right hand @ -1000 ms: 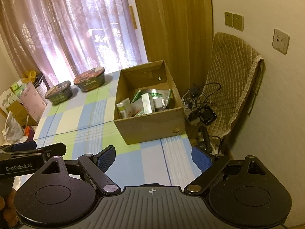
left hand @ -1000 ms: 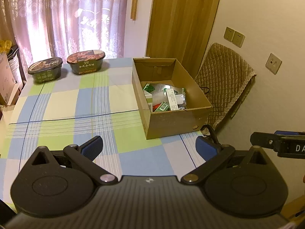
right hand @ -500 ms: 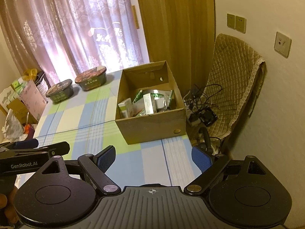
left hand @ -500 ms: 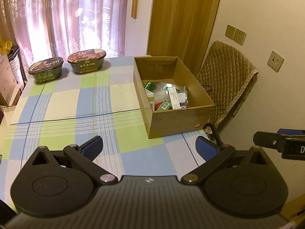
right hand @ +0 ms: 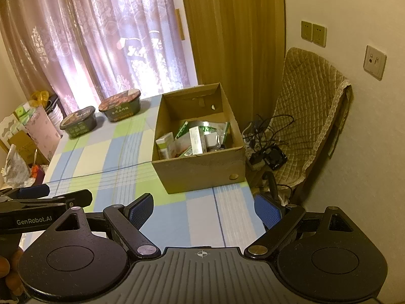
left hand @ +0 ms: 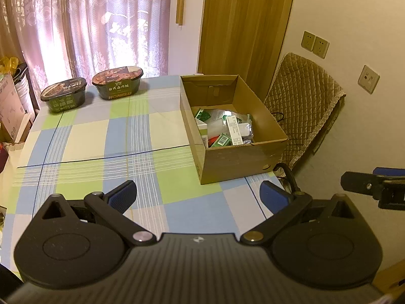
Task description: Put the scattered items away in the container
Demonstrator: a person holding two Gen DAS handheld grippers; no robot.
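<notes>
An open cardboard box stands at the right edge of the checked table. Inside lie several small packets and cartons, green, white and silver. My left gripper hangs open above the near part of the table, well short of the box, nothing between its blue pads. My right gripper is also open and empty, held back from the box's front wall. Each gripper shows at the edge of the other's view: the right gripper, the left gripper.
Two dark instant-noodle bowls sit at the table's far left by the curtain. A quilted chair and a tangle of cables lie right of the table. Bags and boxes crowd the floor at left.
Both grippers have drifted back and up a little, so the box sits slightly farther off in each view. Both stay open and empty.
</notes>
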